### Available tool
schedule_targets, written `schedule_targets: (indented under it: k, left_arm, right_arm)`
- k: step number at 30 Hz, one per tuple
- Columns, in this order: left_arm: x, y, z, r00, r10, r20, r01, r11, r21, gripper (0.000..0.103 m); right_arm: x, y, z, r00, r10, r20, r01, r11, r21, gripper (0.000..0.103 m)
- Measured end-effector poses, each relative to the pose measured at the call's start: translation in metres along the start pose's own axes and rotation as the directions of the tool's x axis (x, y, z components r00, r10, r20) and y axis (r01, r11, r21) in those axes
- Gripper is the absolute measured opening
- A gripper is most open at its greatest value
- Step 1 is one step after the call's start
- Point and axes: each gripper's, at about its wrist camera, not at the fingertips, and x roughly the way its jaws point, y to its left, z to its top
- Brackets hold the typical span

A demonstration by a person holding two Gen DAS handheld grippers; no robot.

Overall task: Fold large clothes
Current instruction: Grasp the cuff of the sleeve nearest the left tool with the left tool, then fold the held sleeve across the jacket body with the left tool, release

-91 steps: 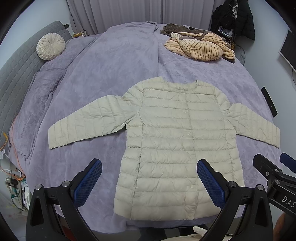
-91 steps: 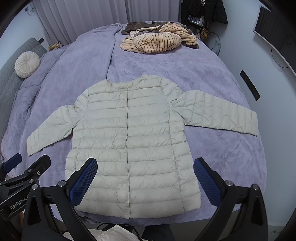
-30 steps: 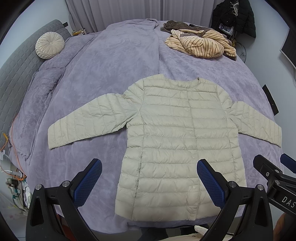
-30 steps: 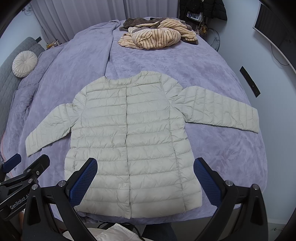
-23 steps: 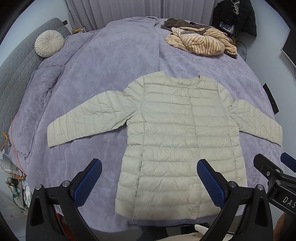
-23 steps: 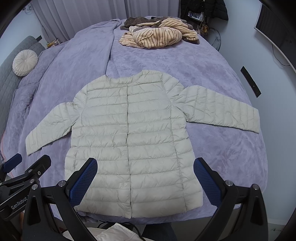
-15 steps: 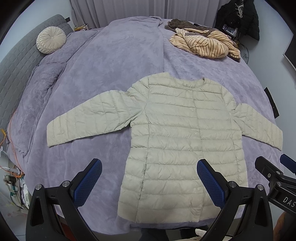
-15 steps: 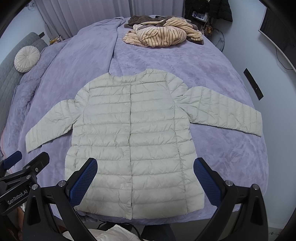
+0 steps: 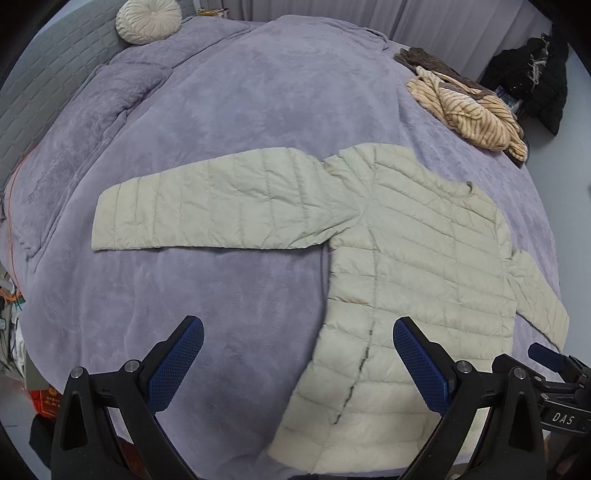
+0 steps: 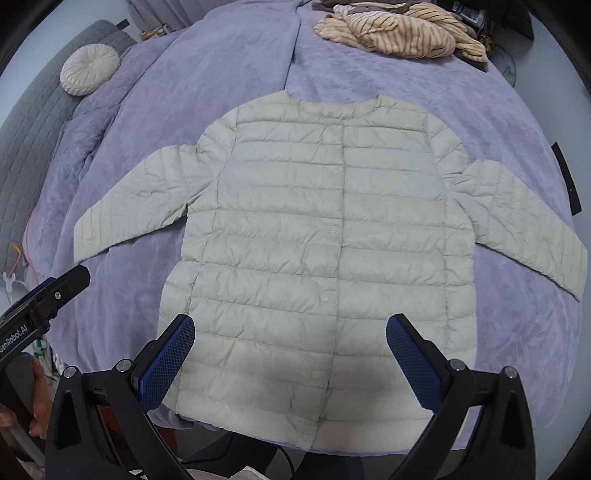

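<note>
I have the pale green quilted puffer jacket (image 10: 325,236) lying flat and face-up on the lavender plush bed cover (image 9: 229,96), sleeves spread out so each can be folded in cleanly. My left tool (image 9: 295,362) hangs wide open and empty over the left sleeve side, likely its first pick. My right tool (image 10: 291,360), equally open and empty, hovers above the hem.

Purple blanket (image 9: 258,92) over bed; round cream cushion (image 9: 148,16) at far left by grey quilted headboard (image 9: 37,81). Striped tan garment (image 9: 469,110) crumpled far right; black coat (image 9: 535,77) hanging beyond.
</note>
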Motion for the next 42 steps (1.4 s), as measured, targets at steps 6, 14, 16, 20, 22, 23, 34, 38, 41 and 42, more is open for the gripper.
schedule_targets:
  k: [6,14,16,20,22,23,34,38,41,42]
  left_arm:
    - [0.047,0.055,0.009,1.0,-0.008,-0.011,0.006,0.994,-0.109,0.103]
    - [0.109,0.136,0.034,0.997,-0.068,0.036,0.075,0.953,-0.295,0.103]
    - [0.127,0.16,0.04,0.992,-0.115,0.053,0.126,0.923,-0.362,0.103]
    - [0.163,0.203,0.046,0.978,-0.19,0.09,0.209,0.847,-0.488,0.103]
    - [0.178,0.217,0.047,0.973,-0.208,0.101,0.23,0.816,-0.531,0.103]
    - [0.184,0.222,0.047,0.971,-0.215,0.108,0.239,0.804,-0.545,0.103]
    - [0.198,0.222,0.089,0.962,-0.14,0.236,0.251,0.794,-0.554,0.042]
    - [0.184,0.221,0.101,0.94,-0.185,0.288,0.313,0.803,-0.507,0.008]
    - [0.152,0.205,0.112,0.917,-0.189,0.35,0.331,0.852,-0.407,0.006]
    - [0.141,0.198,0.116,0.907,-0.2,0.371,0.342,0.864,-0.371,0.006]
  right_arm:
    - [0.05,0.028,0.019,0.998,-0.002,-0.063,-0.001,0.999,-0.045,0.103]
    - [0.11,0.064,0.056,0.997,0.04,-0.059,-0.045,0.996,-0.075,0.065]
    - [0.125,0.075,0.066,0.997,0.052,-0.06,-0.057,0.994,-0.089,0.062]
    - [0.151,0.096,0.089,0.995,0.089,-0.035,-0.093,0.989,-0.116,0.062]
    - [0.164,0.106,0.101,0.996,0.091,-0.011,-0.091,0.986,-0.139,0.062]
    - [0.172,0.109,0.106,0.996,0.095,-0.006,-0.094,0.985,-0.143,0.062]
    - [0.215,0.113,0.115,0.997,0.073,-0.02,-0.075,0.988,-0.136,0.065]
    - [0.217,0.115,0.116,0.997,0.077,-0.017,-0.078,0.987,-0.142,0.066]
    - [0.217,0.114,0.115,0.997,0.082,-0.011,-0.083,0.987,-0.139,0.066]
    - [0.217,0.114,0.115,0.997,0.083,-0.01,-0.083,0.987,-0.137,0.066]
